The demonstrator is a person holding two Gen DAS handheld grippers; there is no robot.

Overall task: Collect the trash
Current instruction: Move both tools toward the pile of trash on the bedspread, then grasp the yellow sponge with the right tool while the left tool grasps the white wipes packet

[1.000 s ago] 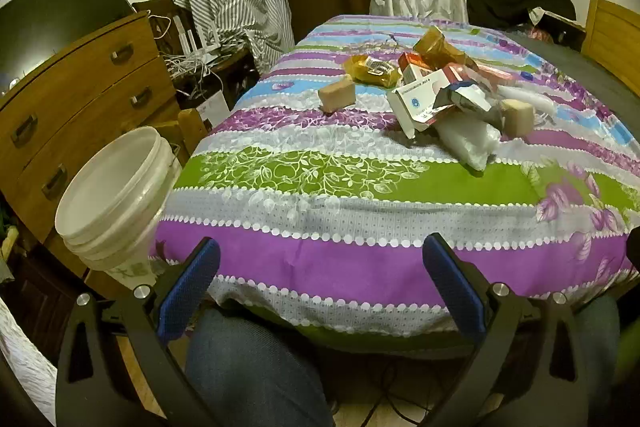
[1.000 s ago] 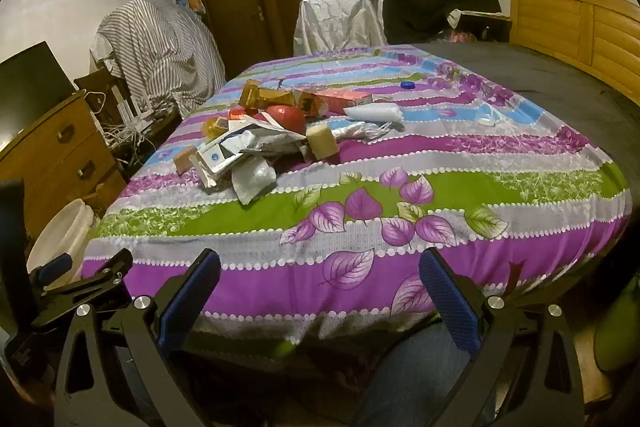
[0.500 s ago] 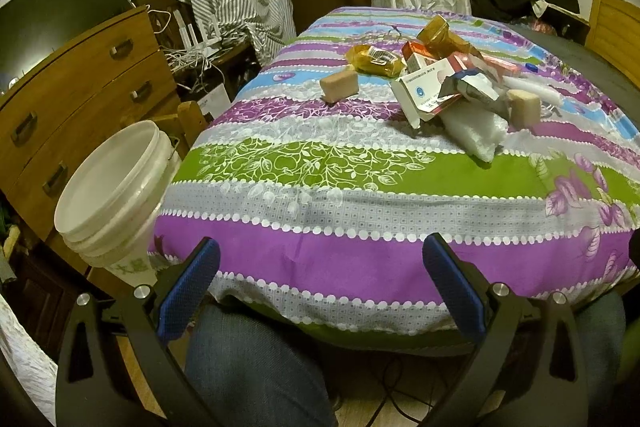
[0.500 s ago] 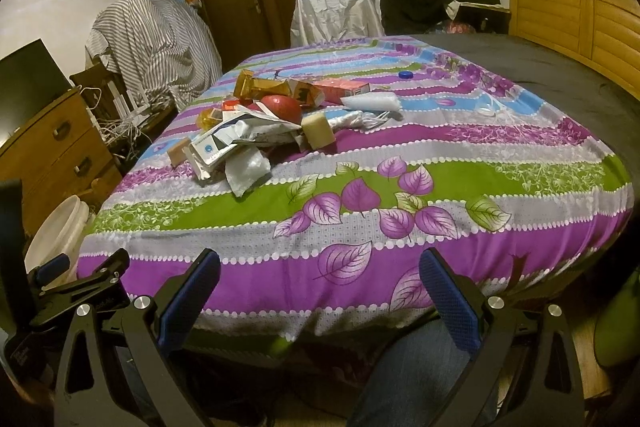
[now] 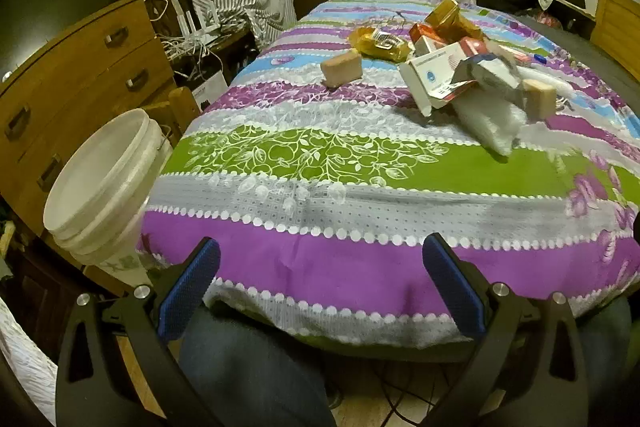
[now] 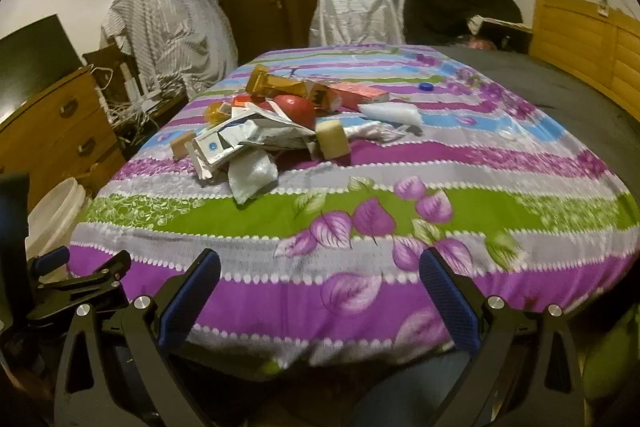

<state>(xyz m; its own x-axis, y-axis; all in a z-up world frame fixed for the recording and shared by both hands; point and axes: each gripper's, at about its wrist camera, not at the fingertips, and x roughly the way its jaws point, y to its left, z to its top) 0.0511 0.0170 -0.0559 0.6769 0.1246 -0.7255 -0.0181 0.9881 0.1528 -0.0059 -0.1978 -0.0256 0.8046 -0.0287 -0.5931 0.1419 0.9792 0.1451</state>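
Trash pile (image 6: 276, 125) lies well ahead of both grippers on the bed (image 6: 360, 227), white bucket (image 5: 100, 183) left of the left gripper (image 5: 320, 287). Left gripper and right gripper (image 6: 320, 287) gape wide, holding nothing. Best start is probably the nearest crumpled bag (image 6: 252, 175), pinched at its edge.

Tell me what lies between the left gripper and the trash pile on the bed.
In the left wrist view, only bare striped bedspread lies between the open left gripper and the trash pile. The white bucket stands off to the side, beside the bed.

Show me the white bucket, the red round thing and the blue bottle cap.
white bucket (image 5: 100, 183), left wrist view, inner wall.
red round thing (image 6: 298, 109), right wrist view, top surface.
blue bottle cap (image 6: 426, 87), right wrist view, centre.
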